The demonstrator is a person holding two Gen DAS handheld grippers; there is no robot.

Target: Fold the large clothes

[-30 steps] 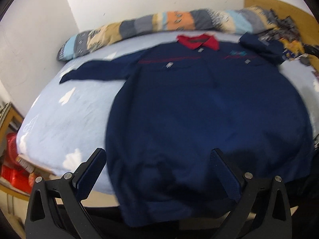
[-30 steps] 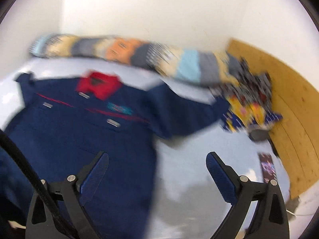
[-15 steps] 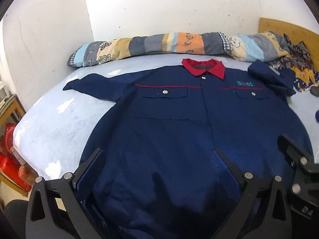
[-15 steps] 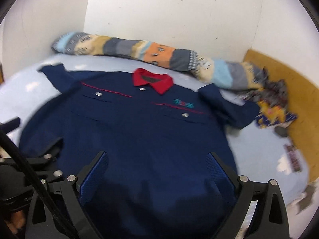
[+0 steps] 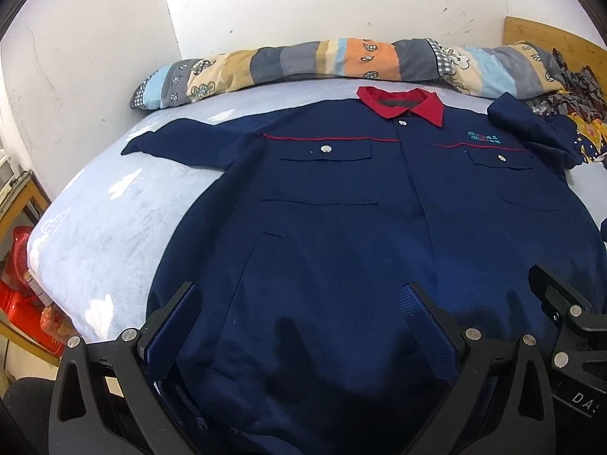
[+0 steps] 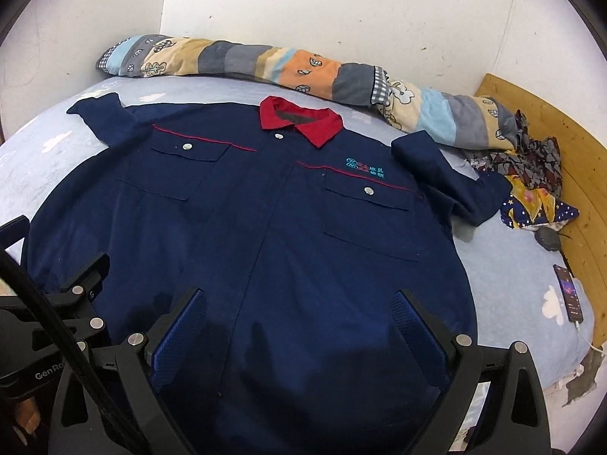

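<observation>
Looks like soft, limp, fairly thick cloth, probably not slippery: jacket [image 6: 265,227] spread flat, front up, on bed [image 6: 512,276], filling middle of both frames. Best taken at hem corners or at a sleeve [image 5: 182,144] cuff, not at the loose middle. Collar [image 6: 299,119] toward upper frame and wall, hem at lower edge; long axis from hem to collar. Left tool [image 5: 299,333] and right tool [image 6: 299,330] both spread wide above the hem, grasping nothing.
</observation>
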